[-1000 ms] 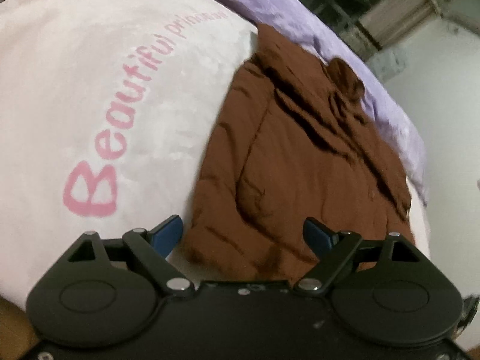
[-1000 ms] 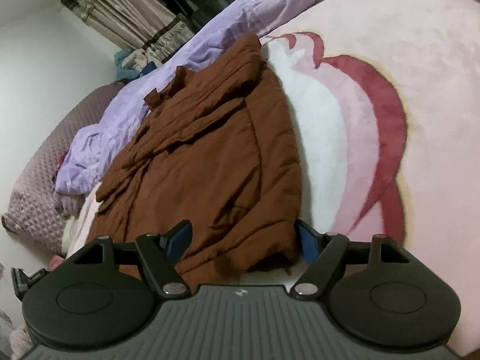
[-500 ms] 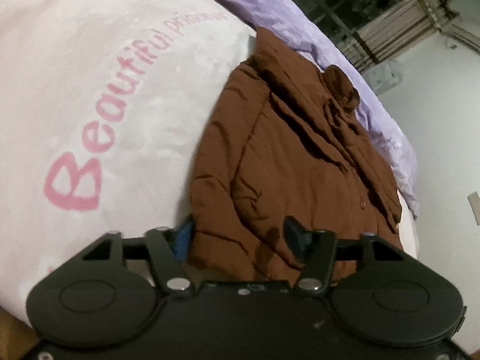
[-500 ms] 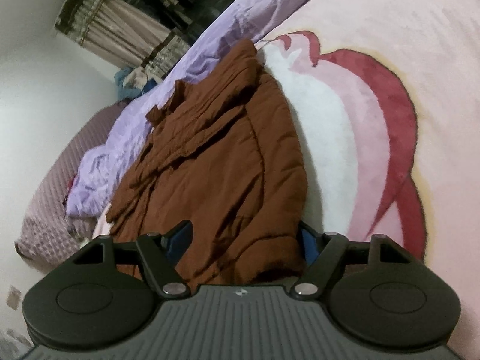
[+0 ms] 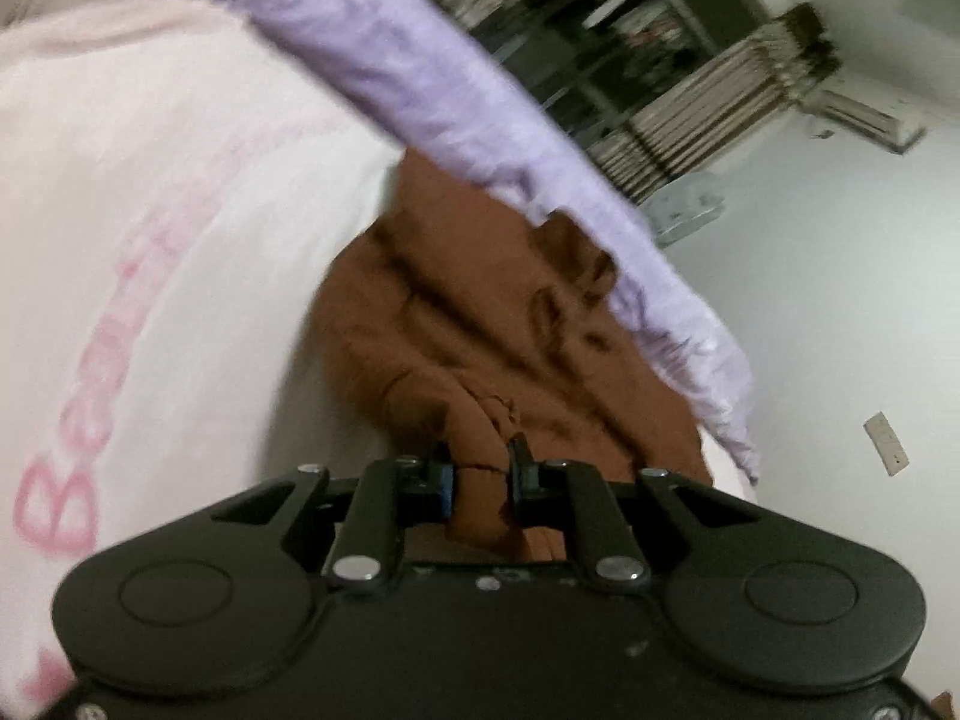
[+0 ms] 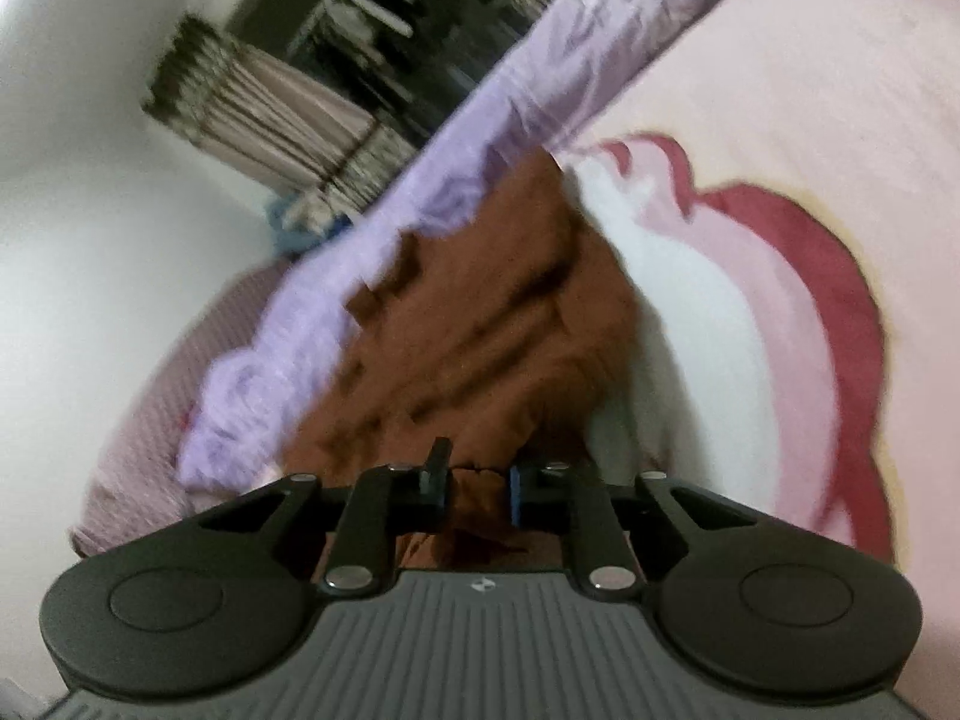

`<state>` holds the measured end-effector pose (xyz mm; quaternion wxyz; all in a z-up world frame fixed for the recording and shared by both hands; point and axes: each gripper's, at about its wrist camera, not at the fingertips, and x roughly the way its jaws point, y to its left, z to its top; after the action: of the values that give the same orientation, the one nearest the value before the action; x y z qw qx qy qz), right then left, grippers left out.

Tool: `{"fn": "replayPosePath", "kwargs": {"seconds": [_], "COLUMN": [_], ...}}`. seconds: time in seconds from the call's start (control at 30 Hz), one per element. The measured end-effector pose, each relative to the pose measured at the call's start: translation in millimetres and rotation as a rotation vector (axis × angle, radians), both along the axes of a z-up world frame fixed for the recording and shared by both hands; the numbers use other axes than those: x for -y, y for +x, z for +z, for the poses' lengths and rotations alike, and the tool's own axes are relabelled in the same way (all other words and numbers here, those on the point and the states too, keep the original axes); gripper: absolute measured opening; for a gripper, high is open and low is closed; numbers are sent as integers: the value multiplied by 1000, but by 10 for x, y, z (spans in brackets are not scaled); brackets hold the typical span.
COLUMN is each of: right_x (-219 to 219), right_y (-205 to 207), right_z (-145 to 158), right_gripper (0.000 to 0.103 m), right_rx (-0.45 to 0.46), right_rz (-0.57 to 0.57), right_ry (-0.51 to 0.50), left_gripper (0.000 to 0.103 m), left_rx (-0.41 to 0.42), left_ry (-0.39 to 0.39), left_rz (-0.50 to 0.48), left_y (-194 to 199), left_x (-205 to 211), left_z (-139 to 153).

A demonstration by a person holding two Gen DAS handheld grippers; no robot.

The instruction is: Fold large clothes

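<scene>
With near hem pinched, left gripper [image 5: 479,465] and right gripper [image 6: 478,477] both clamp brown jacket [image 5: 480,324] on pink blanket [image 5: 150,192]; fold under way, next carrying hem evenly toward collar

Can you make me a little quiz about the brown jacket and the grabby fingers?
1. True or false: the left gripper is open and holds nothing.
2. What does the right gripper pinch between its fingers?
A. the purple sheet
B. the brown jacket
C. the pink blanket
3. Fill in: beyond the brown jacket lies a ____ sheet.

Key:
1. False; it is shut on the jacket's near edge.
2. B
3. purple
</scene>
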<state>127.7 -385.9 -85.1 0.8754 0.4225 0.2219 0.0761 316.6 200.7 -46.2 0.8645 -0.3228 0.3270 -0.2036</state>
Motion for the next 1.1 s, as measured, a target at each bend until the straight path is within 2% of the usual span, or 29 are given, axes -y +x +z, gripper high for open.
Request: {"fn": "replayPosePath", "kwargs": {"seconds": [0.1, 0.2, 0.33, 0.43, 0.5, 0.57, 0.63, 0.7, 0.73, 0.8, 0.87, 0.9, 0.93, 1.0, 1.07, 1.1], "right_x": [130, 238, 411, 507, 530, 564, 591, 584, 586, 618, 695, 725, 749, 776, 741, 702], "right_y": [236, 591, 1256, 1857, 2275, 2683, 3030, 3244, 3303, 3301, 3257, 3215, 3170, 3045, 2913, 2873], "right_z": [134, 340, 632, 734, 719, 559, 301, 50, -53, -156, -130, -97, -29, 174, 375, 446], "right_gripper": [17, 17, 16, 16, 16, 16, 16, 17, 18, 26, 35, 43, 50, 85, 86, 85], "right_rx": [54, 86, 126, 118, 87, 24, -60, -138, -154, -121, -99, -93, -85, -56, -14, 4], "right_rz": [-20, -48, -95, -129, -149, -167, -190, -189, -187, -169, -127, -117, -120, -195, -258, -253], "right_ry": [48, 48, 62, 73, 24, -1, -15, -25, -20, 23, 60, 63, 58, 2, -75, -97], "left_gripper": [13, 13, 13, 14, 16, 22, 42, 42, 42, 44, 50, 61, 80, 89, 89, 89], "left_rx": [57, 83, 123, 119, 87, 20, -96, -179, -167, -135, -108, -80, -49, 34, 73, 78], "left_ry": [25, 12, 70, 116, 133, 158, 189, 213, 194, 152, 158, 185, 234, 325, 334, 321], "left_rz": [1, 10, 24, 39, 47, 69, 64, 56, 52, 39, 39, 56, 100, 183, 177, 164], "left_y": [290, 706, 1431, 2020, 2403, 2787, 3166, 3418, 3434, 3382, 3299, 3233, 3150, 2961, 2833, 2780], "left_x": [89, 158, 310, 421, 492, 540, 589, 616, 584, 470, 357, 311, 267, 217, 211, 233], "left_z": [219, 414, 672, 699, 608, 390, 49, -237, -295, -248, -109, 18, 151, 398, 555, 600]}}
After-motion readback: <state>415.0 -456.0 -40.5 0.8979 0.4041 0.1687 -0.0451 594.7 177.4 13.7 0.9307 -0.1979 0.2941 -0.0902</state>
